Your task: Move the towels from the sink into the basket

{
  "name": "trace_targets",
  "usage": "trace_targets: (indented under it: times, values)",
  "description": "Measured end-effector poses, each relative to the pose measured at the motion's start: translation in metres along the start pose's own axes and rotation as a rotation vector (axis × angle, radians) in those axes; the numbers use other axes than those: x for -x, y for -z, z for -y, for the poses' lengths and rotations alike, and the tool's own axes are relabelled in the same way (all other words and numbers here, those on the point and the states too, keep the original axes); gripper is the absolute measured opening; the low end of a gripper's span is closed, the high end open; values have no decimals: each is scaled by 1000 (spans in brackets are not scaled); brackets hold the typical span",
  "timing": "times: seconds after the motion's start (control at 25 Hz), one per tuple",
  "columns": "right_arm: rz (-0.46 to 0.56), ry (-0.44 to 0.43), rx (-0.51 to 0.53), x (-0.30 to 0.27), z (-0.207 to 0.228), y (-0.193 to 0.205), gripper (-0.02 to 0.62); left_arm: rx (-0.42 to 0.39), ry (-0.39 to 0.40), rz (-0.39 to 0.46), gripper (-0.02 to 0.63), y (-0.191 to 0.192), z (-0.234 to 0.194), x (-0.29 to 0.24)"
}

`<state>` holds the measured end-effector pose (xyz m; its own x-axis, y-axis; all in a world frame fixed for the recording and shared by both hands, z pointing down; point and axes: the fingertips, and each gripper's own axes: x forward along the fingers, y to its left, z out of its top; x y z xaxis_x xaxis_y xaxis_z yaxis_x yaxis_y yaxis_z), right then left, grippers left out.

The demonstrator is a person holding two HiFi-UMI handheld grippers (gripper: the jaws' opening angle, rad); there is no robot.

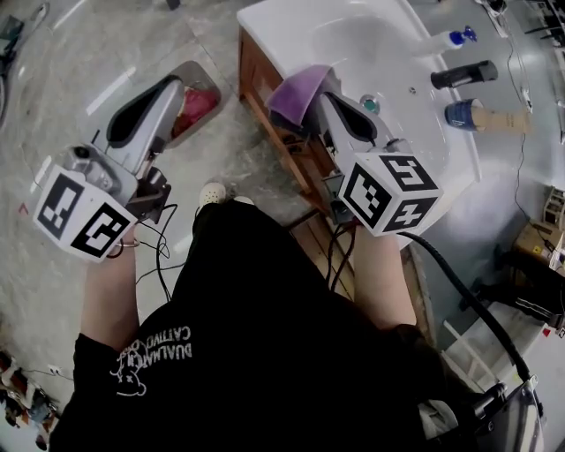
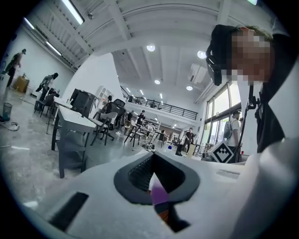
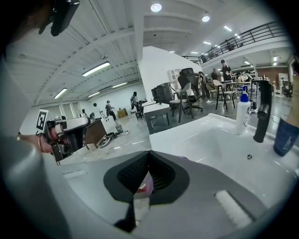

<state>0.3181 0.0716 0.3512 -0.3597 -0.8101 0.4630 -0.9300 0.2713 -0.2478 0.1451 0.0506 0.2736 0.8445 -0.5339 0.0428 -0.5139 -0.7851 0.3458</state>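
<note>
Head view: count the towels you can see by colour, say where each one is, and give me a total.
purple towel, at the front edge of the sink: 1
red towel, in the basket: 1
Total: 2

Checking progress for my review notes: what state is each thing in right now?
purple towel: gripped, draped at the sink rim.
right gripper: shut on purple towel.
left gripper: shut, empty.
basket: holds a red towel.
faucet: no water running.
</note>
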Motion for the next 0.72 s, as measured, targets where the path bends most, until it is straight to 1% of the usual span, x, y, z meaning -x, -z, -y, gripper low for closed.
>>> trace_targets:
  times: [0.12, 0.2, 0.28, 0.36, 0.4, 0.52, 0.6, 0.64, 0.72]
  values:
    - [-17, 33, -15, -3, 7, 3, 5, 10, 27, -14, 3, 3, 2, -7]
    - [-49, 61, -34, -5, 14, 8, 5, 22, 45, -23, 3, 4, 2, -11]
    - [-95, 72, -57, -11, 19, 16, 8, 26, 67, -36, 3, 4, 3, -15]
    - [-147, 71, -69, -17, 24, 26, 108, 21, 84, -52, 3, 5, 4, -18]
    - [-174, 75, -67, -19, 27, 32, 129, 22, 88, -58, 3, 6, 4, -19]
    - [-259, 121, -15, -24, 39, 49, 148, 38, 90, -66, 3, 10, 0, -20]
    - [-322, 172, 43, -25, 48, 61, 185, 43, 95, -74, 3, 12, -1, -19]
    - [-345, 193, 66, -25, 52, 66, 212, 42, 97, -80, 3, 14, -2, -18]
    - [-359, 208, 72, -25, 55, 69, 219, 45, 97, -91, 3, 18, -3, -16]
